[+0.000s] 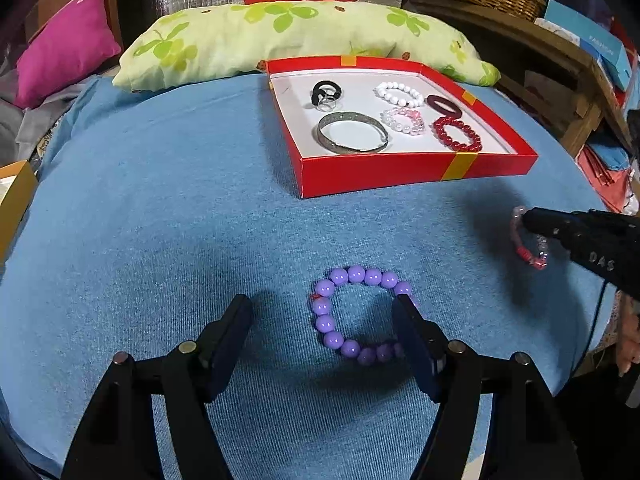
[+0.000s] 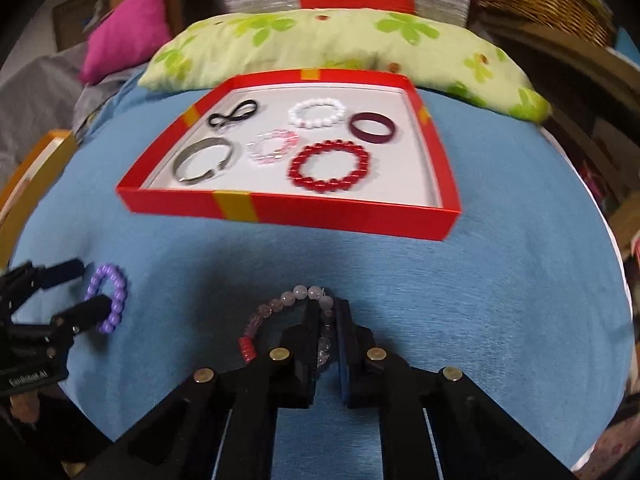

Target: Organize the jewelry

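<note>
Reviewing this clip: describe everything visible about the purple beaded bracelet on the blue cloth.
The purple beaded bracelet is a closed ring of round, glossy lilac beads that look like plastic, with a small red knot or tag at one side. It lies flat on the blue cloth, outside the red box. The left gripper stands open over it, one finger outside the ring, the other over its right edge; contact cannot be told.

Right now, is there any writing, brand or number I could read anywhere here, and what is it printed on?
"DAS": white letters on the black right gripper, seen from the left wrist; possibly cut off.
"FASHION": faint white word on the blue cardboard box on the wooden shelf; only roughly legible.
White label on the black left gripper body, seen from the right wrist: too blurred to read.
Red gift-box tray and beaded bracelets: no text.
</note>
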A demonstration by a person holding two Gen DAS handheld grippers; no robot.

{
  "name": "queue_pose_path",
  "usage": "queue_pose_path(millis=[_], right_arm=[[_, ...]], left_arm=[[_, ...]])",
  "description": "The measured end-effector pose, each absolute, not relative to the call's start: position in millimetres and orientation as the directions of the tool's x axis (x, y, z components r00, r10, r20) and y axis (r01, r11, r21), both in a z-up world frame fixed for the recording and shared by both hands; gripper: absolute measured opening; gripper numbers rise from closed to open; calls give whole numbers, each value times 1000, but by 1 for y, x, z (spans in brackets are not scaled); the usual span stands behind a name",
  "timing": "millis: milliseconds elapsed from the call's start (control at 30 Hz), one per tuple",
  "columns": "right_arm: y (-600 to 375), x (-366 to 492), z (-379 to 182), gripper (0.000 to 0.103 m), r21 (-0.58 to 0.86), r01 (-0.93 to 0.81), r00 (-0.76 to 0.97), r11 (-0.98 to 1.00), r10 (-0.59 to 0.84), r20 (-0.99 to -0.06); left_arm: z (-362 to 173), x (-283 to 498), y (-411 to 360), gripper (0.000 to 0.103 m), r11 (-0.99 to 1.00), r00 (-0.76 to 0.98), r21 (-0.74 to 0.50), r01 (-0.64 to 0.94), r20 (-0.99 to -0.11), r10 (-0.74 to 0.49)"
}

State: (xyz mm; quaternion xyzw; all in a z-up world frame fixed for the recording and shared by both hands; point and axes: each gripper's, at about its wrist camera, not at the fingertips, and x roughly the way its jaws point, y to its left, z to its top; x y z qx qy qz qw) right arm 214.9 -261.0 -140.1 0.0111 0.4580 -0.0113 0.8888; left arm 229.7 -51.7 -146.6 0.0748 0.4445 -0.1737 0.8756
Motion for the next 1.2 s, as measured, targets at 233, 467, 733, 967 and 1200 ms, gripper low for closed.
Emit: queue_pose_path(millis=[233, 467, 733, 967, 1200], right_arm=[[-259, 221, -142, 9, -15, 52, 603, 999, -43, -797], [-250, 223, -143, 9, -64, 87, 610, 994, -103, -785], [-248, 217, -124, 9, -70, 174, 553, 982, -156, -819], [-227, 209, -83, 9, -78, 167, 606, 983, -164, -779], [-215, 200, -56, 9, -53, 129, 656, 990, -126, -745]], left_arm=[[-143, 233, -59, 10, 930, 572, 2, 367, -789, -224], [-133, 227, -63, 10, 929, 594, 2, 369, -769, -234], [-100, 213, -52, 10, 922, 641, -46, 385, -705, -303], [-93, 211, -32, 10, 935, 661, -67, 348, -690, -295], [-93, 216, -21, 10, 953, 673, -71, 295, -692, -260]])
